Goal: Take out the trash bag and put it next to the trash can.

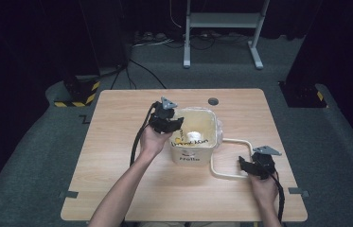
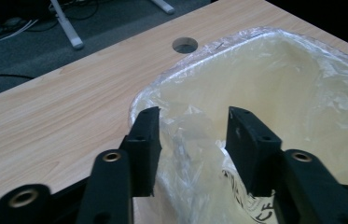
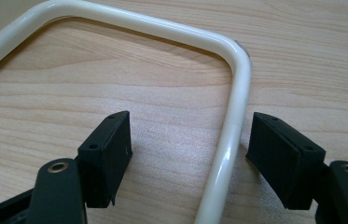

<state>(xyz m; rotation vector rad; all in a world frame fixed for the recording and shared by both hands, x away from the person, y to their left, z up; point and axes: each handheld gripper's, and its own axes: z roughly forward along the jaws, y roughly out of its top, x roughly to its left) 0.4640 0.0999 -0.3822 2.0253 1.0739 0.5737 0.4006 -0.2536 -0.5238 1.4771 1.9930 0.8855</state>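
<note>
A cream bin [image 1: 194,153] with dark lettering stands mid-table, lined with a clear plastic bag [image 2: 302,84]. Something white [image 1: 193,135] lies inside it. My left gripper [image 1: 172,124] hovers at the bin's left rim. Its jaws straddle the crumpled bag edge [image 2: 190,140] with a gap on both sides, so the left gripper [image 2: 194,114] is open. A cream tube loop [image 1: 233,140] lies flat on the table right of the bin. My right gripper [image 1: 243,165] is low at the loop's near right corner. The right gripper [image 3: 190,121] stands open with the tube [image 3: 234,107] between its jaws, closer to the right jaw.
A round cable hole [image 1: 213,101] sits in the wooden table behind the bin, also seen as the hole [image 2: 184,45] past the rim. A white metal stand [image 1: 221,21] and cables are on the floor beyond the table.
</note>
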